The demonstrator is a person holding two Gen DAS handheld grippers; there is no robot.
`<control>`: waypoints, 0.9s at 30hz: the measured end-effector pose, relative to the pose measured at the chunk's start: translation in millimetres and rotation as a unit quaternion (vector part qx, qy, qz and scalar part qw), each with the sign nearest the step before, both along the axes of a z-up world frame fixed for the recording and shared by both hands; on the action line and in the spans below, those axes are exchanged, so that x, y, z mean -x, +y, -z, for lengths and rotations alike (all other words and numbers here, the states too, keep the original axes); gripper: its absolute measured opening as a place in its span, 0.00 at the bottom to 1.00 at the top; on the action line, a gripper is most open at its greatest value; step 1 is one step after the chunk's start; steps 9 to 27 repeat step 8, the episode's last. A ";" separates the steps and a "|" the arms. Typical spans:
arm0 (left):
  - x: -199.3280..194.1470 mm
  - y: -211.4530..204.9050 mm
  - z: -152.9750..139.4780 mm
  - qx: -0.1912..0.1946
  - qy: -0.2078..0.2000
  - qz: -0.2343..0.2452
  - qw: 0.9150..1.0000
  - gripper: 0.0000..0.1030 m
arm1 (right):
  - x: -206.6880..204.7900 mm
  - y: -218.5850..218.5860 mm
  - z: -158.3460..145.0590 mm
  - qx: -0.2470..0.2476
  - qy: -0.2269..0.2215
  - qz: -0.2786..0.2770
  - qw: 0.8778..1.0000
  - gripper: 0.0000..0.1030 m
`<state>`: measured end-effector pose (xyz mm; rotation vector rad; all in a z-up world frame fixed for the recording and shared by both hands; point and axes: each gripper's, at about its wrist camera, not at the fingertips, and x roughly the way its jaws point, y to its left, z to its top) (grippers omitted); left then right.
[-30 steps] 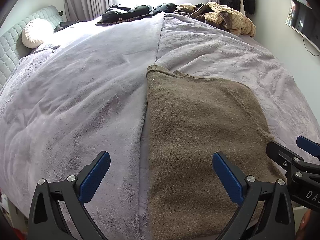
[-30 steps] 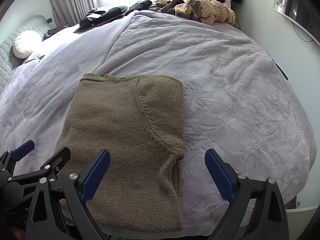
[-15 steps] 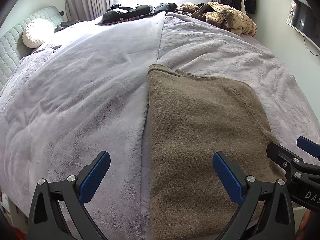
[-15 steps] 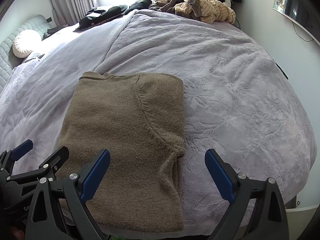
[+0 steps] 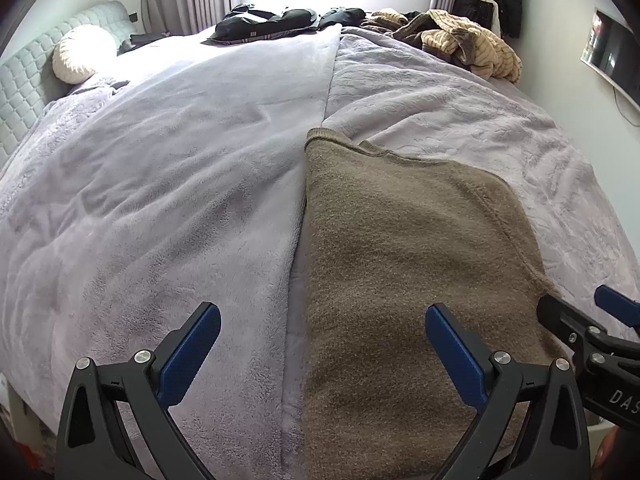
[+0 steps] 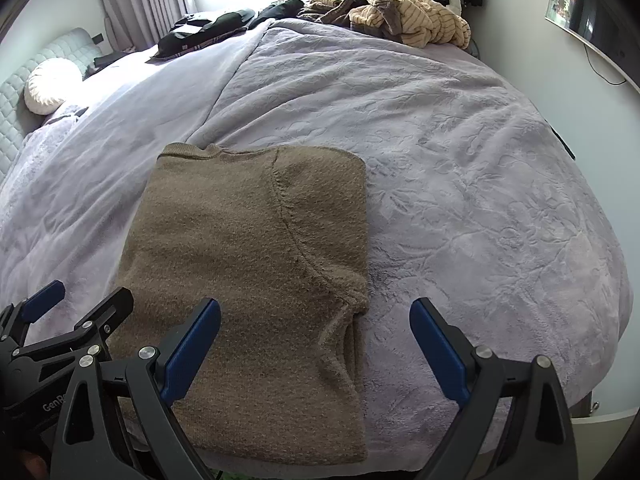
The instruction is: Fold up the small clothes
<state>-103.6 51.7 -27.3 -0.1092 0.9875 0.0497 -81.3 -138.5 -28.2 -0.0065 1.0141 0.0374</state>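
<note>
A brown knit sweater [image 5: 404, 272] lies flat on the bed, folded lengthwise into a long rectangle with its sleeve tucked over; it also shows in the right wrist view [image 6: 256, 256]. My left gripper [image 5: 320, 356] is open and empty, hovering over the sweater's near left edge. My right gripper [image 6: 316, 352] is open and empty, above the sweater's near right edge. Each gripper shows at the side of the other's view: the right one [image 5: 592, 320], the left one [image 6: 68, 312].
The bed is covered with a lilac blanket [image 5: 160, 200] [image 6: 480, 200]. A pile of tan and dark clothes [image 5: 460, 40] [image 6: 400, 16] lies at the far edge under the window. A round cream pillow [image 5: 80, 56] sits by the headboard at left. A wall screen [image 5: 612, 60] hangs at right.
Both grippers have drifted very slightly; the sweater looks a touch lower in the left wrist view. Nothing was taken hold of or let go.
</note>
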 end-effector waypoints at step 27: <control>0.3 -4.5 -4.4 -0.003 -0.008 0.013 1.000 0.99 | -0.6 -0.2 0.7 0.001 -0.001 0.000 1.000 0.94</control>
